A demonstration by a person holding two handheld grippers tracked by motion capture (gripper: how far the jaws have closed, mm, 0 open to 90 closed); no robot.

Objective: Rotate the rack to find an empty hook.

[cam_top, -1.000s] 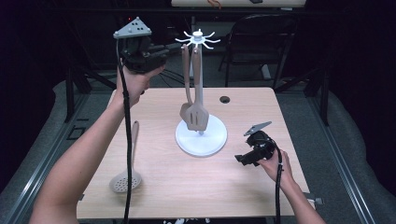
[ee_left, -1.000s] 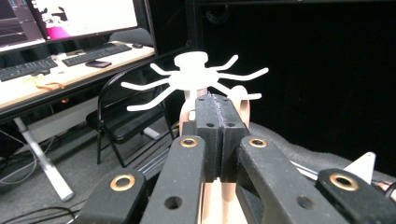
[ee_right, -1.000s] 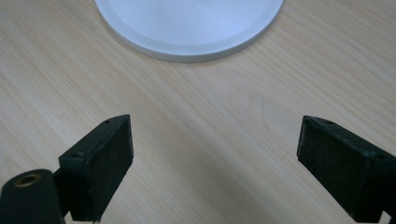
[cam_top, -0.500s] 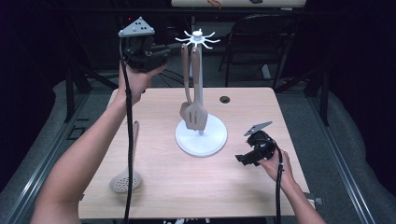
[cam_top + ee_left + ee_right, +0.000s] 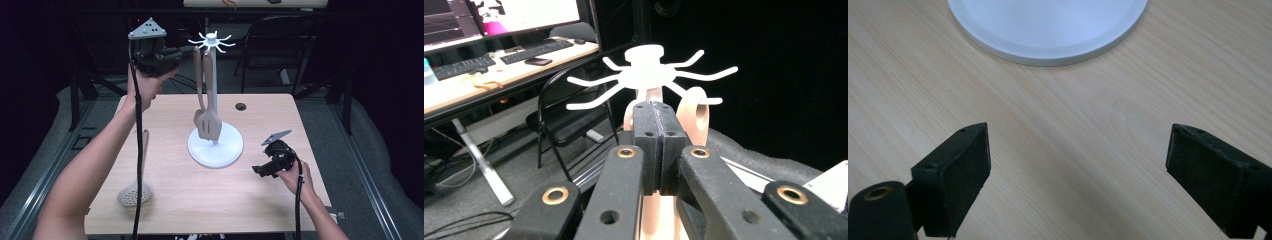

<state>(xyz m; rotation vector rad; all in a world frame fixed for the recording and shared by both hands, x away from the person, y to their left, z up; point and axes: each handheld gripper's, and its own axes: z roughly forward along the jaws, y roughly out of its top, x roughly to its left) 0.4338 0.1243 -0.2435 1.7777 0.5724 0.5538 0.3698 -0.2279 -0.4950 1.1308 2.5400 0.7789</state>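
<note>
Pale wood-grain surface (image 5: 175,200); white stand (image 5: 215,145); beige spatulas (image 5: 208,125); a beige skimmer (image 5: 135,192) with dotted holes; black grippers (image 5: 187,49).

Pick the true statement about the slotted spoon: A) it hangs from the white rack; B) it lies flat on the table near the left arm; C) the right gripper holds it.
B: the slotted spoon lies flat on the table, apart from the white rack.

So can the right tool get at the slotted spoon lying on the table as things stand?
Probably not directly: the slotted spoon lies across the table, with the left forearm over it; the right tool is open.
</note>
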